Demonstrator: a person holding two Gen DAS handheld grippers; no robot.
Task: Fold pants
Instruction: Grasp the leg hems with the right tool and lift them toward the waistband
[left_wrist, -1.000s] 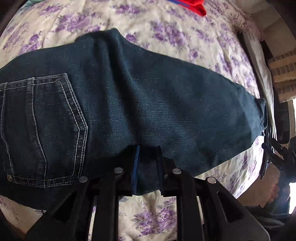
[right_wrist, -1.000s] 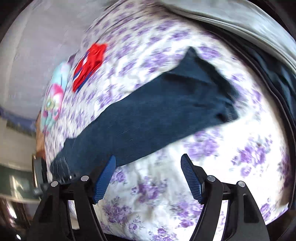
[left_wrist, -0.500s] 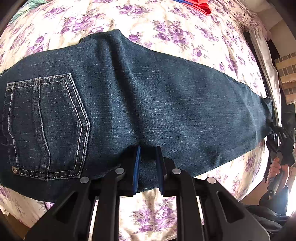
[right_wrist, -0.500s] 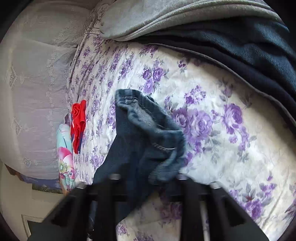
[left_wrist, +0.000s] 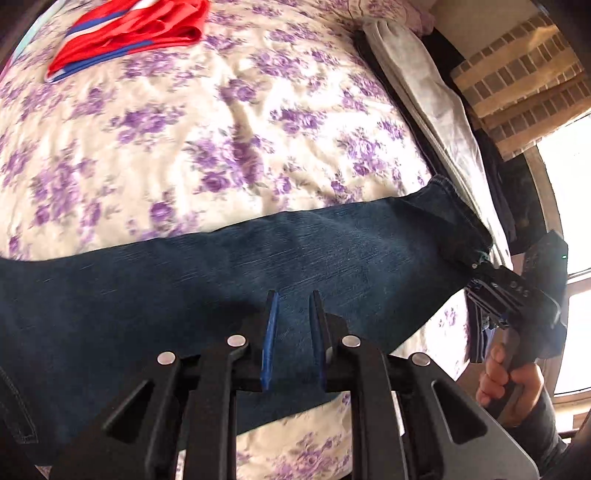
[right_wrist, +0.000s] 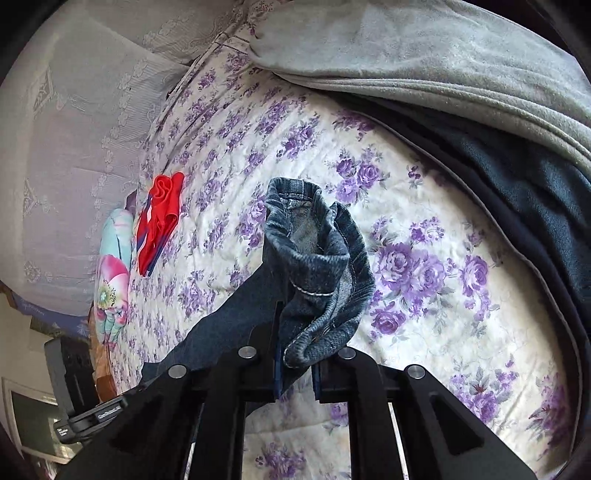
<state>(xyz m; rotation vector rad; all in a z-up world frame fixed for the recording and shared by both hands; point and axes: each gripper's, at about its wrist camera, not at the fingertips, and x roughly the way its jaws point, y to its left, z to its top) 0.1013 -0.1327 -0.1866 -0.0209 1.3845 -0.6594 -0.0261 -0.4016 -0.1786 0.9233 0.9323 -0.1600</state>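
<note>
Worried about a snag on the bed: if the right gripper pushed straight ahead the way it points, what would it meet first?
The right gripper is already shut on the jeans, so the bunched hem sits right in front. Beyond that, probably the flowered bedspread; depth is hard to judge.

Dark indigo jeans (left_wrist: 221, 280) with pale contrast stitching at the hem (right_wrist: 314, 291), faded lighter blue on the inside of the cuff. Under them, a cream bedspread (left_wrist: 184, 129) covered in purple roses. Far ahead of the left gripper (left_wrist: 291, 332), which is black with blue pads, a red garment (left_wrist: 129, 33) striped blue and white. Right of the right gripper (right_wrist: 295, 369): grey blanket (right_wrist: 424, 62) over something dark navy.
</note>
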